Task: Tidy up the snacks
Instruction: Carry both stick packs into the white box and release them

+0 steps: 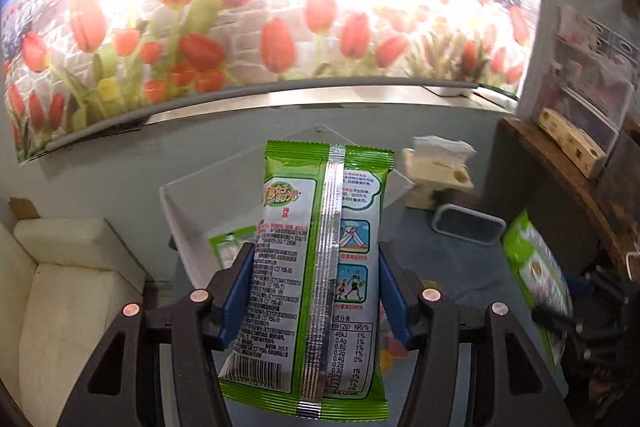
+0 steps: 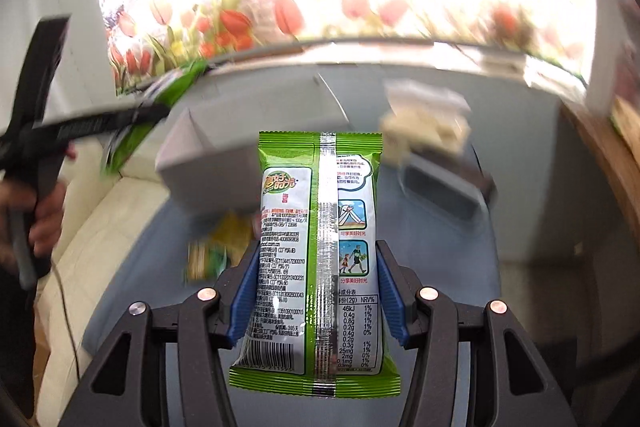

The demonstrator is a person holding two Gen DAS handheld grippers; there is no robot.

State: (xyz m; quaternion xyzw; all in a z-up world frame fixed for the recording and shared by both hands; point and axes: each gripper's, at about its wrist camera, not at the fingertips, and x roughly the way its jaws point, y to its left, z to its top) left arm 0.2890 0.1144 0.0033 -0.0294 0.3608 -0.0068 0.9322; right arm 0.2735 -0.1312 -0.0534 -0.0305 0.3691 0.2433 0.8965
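- Your left gripper (image 1: 316, 291) clamps a green snack packet (image 1: 320, 267); your right gripper (image 2: 316, 291) clamps its own packet (image 2: 320, 259).
- Only the left view shows the clear bin (image 1: 180, 211) holding another green pack (image 1: 230, 247).
- Only the right view shows loose snacks (image 2: 216, 251) on the bench (image 2: 440, 259).

Right view blurs the tissue box (image 2: 424, 125); small snack packets (image 2: 212, 247) smear beyond reading.

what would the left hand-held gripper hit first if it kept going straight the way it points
Probably the clear bin just ahead: the left hand-held gripper, shut on a green snack packet, points at its open inside, where another green packet lies. Depth is unclear.
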